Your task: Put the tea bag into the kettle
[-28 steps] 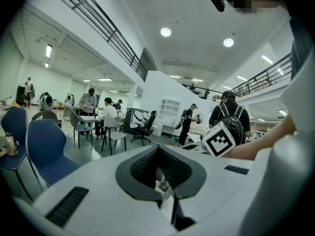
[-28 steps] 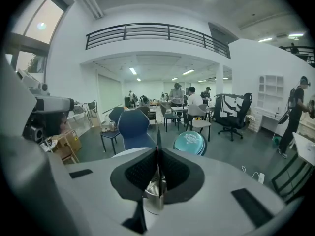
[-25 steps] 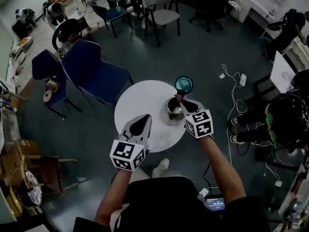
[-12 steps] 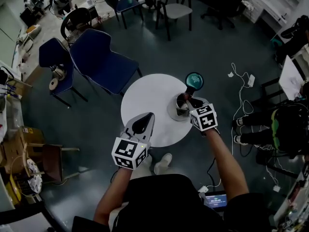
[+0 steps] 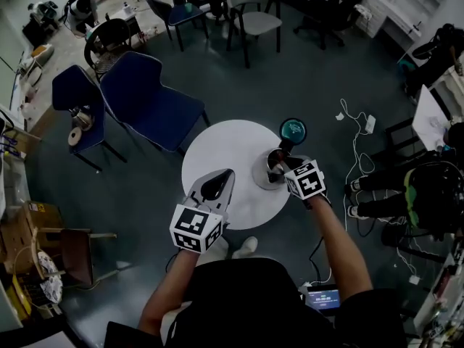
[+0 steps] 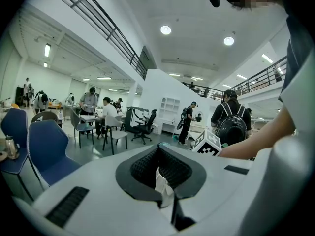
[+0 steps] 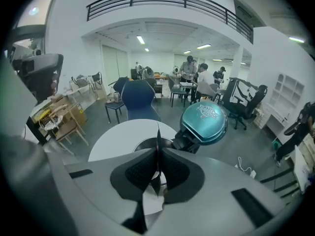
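A steel kettle stands on the right side of the round white table, its teal lid flipped open behind it. My right gripper hovers just over the kettle's mouth, shut on a thin tea bag that hangs from between its jaws. In the right gripper view the kettle's dark opening and teal lid lie straight ahead. My left gripper is over the table's near edge, shut on a white scrap of paper.
Two blue chairs stand beyond the table at the left. A white cable and plug trail on the floor at the right, near a seated person. More chairs, desks and people fill the far room.
The right gripper has stayed over the kettle's mouth with the tea bag and dipped slightly nearer. The left gripper has hardly moved. The head view has shifted a little.
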